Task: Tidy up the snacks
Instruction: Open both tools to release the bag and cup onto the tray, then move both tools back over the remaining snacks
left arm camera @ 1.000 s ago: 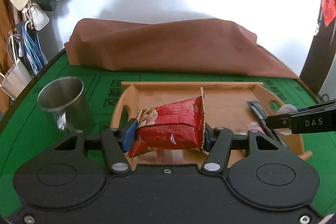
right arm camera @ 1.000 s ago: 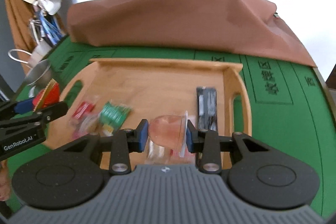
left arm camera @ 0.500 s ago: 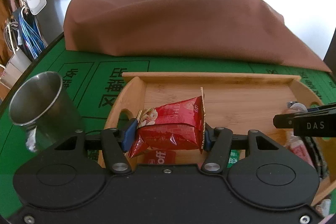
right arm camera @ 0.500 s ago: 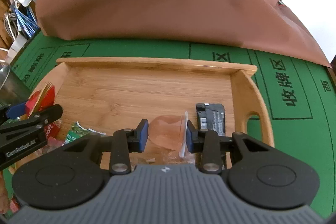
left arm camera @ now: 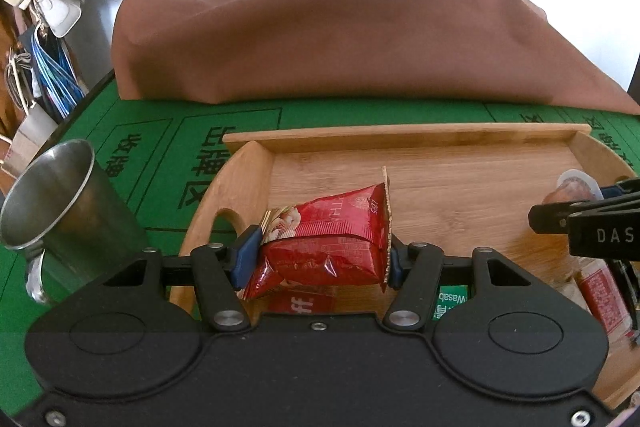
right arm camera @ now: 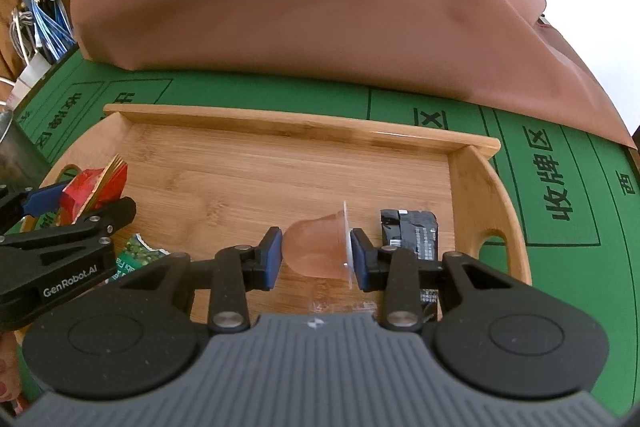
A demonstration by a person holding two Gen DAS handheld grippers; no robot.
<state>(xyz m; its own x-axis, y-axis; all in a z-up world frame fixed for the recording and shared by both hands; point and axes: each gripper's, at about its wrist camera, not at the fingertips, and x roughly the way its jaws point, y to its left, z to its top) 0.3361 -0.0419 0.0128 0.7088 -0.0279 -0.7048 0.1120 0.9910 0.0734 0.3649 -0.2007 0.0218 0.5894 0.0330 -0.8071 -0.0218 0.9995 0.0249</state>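
Note:
My left gripper (left arm camera: 316, 257) is shut on a red snack bag (left arm camera: 328, 239), held just above the left end of the wooden tray (left arm camera: 400, 137). My right gripper (right arm camera: 316, 257) is shut on a pink jelly cup (right arm camera: 316, 247) lying sideways, its flat lid against the right pad, low over the right half of the tray (right arm camera: 280, 125). In the right wrist view the left gripper (right arm camera: 76, 203) and its red bag (right arm camera: 94, 185) show at the tray's left. In the left wrist view the jelly cup (left arm camera: 574, 187) shows at the right gripper's tip.
A steel cup (left arm camera: 60, 199) stands on the green mat left of the tray. A black packet (right arm camera: 408, 235), a green packet (right arm camera: 138, 253) and red packets (left arm camera: 600, 291) lie in the tray. A brown cloth-covered mound (left arm camera: 340, 43) fills the back of the table.
Both grippers have moved forward and down over the tray with their snacks still held; the tray and the brown cloth now look closer. Over the last half second both stay nearly still.

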